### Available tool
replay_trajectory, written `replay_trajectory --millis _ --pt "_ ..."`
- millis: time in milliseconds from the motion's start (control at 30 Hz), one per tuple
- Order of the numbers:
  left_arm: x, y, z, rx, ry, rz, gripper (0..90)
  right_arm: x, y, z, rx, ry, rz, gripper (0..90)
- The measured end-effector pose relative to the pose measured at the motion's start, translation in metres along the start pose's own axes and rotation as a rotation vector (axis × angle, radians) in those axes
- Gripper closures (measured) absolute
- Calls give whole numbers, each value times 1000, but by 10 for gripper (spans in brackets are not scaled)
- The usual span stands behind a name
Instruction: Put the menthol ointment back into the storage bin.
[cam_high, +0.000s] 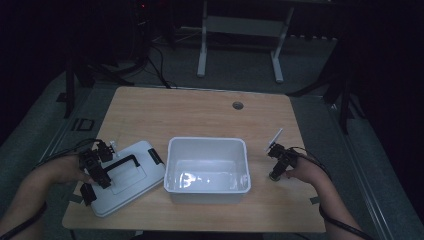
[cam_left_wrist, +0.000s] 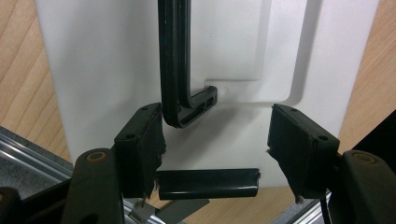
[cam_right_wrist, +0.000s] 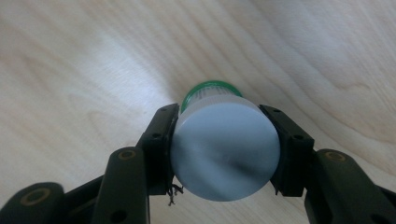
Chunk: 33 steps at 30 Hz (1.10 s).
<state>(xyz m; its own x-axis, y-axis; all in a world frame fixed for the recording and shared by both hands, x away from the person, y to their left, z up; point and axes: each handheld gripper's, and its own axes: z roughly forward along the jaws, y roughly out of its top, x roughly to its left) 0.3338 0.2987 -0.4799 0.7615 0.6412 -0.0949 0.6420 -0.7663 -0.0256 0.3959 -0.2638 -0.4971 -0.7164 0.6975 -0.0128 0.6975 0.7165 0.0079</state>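
At the wooden table (cam_high: 200, 110), my right gripper (cam_right_wrist: 224, 149) pinches a green-banded jar (cam_right_wrist: 224, 149) beside the white bin (cam_high: 207, 165); my left gripper (cam_left_wrist: 217, 140) hovers, jaws spread, over the lid (cam_left_wrist: 102, 70).

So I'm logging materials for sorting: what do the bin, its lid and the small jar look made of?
The bin looks like glossy white plastic; light glints off its floor. The lid seems smooth white plastic with moulded steps and a black handle. The jar in the right gripper has a grey, satin cap, probably plastic.
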Motion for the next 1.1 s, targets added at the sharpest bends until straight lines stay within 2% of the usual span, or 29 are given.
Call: replay_trajectory --millis 133,233,400,600,667,700,800,867,1100 --pt "0 0 -1 5 2 3 357 3 -2 -6 -14 19 -39 501" --pt "0 0 -1 8 -1 3 357 5 -6 -13 -29 20 -101 501" --pt "-1 1 -2 5 2 5 357 11 -12 -25 -11 7 -168 501" --pt "-1 2 -2 10 -2 5 356 17 -17 -33 -3 13 -221 501" --pt "-2 2 -3 16 1 6 357 21 -19 -36 -4 10 -268 501" --pt "-2 2 -4 14 0 8 357 23 -20 -36 -4 27 -306 501" --pt "-2 2 -4 13 2 7 356 30 -24 -38 -13 50 -371 501" --pt "-3 1 -4 15 1 5 357 33 -25 -40 -9 37 -409 501" --pt "-3 1 -4 20 -5 12 356 46 -27 -54 17 14 -459 501"
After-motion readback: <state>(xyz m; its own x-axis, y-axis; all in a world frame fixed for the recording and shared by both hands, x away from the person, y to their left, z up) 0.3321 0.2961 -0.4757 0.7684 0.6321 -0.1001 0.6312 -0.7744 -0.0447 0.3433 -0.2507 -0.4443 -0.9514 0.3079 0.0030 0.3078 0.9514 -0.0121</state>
